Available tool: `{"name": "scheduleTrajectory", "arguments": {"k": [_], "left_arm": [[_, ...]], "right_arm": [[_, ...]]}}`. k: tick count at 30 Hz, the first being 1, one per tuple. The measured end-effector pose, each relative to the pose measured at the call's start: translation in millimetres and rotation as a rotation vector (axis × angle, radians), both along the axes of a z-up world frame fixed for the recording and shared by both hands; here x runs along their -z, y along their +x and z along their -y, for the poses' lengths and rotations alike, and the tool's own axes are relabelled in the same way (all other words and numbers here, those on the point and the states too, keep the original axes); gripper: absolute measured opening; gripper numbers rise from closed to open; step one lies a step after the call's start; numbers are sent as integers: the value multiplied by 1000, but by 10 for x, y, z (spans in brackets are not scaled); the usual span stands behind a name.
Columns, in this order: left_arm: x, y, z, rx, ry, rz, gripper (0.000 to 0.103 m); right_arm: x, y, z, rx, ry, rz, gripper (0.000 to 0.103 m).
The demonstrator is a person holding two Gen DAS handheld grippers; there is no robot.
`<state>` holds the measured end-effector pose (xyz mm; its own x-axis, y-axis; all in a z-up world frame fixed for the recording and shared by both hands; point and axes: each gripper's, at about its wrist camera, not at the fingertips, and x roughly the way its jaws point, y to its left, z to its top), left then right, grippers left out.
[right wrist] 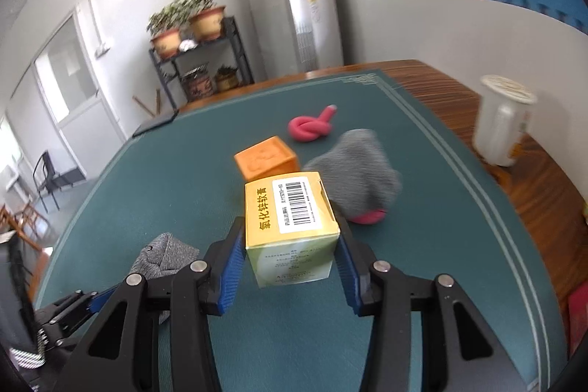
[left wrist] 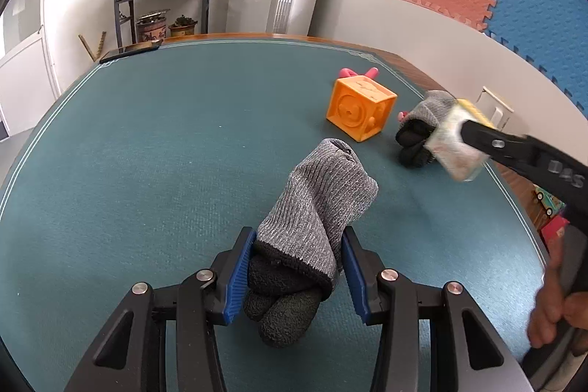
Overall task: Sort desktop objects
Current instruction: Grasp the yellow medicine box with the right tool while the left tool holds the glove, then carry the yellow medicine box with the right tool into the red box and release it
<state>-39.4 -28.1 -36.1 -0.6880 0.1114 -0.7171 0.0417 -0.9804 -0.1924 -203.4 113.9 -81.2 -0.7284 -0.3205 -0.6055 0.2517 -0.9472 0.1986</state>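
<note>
Gripping glove (left wrist: 316,208) left | right fingers (right wrist: 233,267) clamp carton (right wrist: 290,223)

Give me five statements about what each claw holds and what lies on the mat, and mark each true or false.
1. The left claw grips a grey glove. True.
2. The right claw holds the orange cube. False: it holds a yellow box; the cube sits on the mat.
3. A second glove lies on the mat. True.
4. The pink rope is stretched straight. False: it is knotted.
5. A white cup stands on the mat. False: it stands on bare wood.
</note>
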Motion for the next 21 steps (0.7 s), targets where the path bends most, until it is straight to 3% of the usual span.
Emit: {"name": "scheduleTrajectory", "arguments": {"k": [11,21], "left_arm": [[-55,92,-259,90,-3,-16,48],[-111,183,-435,144,-3,-30,48]], "right_arm": [[-264,683,-1102,278,-8,-58,50],[-388,1383,-2261,587,70,-85,50]]}}
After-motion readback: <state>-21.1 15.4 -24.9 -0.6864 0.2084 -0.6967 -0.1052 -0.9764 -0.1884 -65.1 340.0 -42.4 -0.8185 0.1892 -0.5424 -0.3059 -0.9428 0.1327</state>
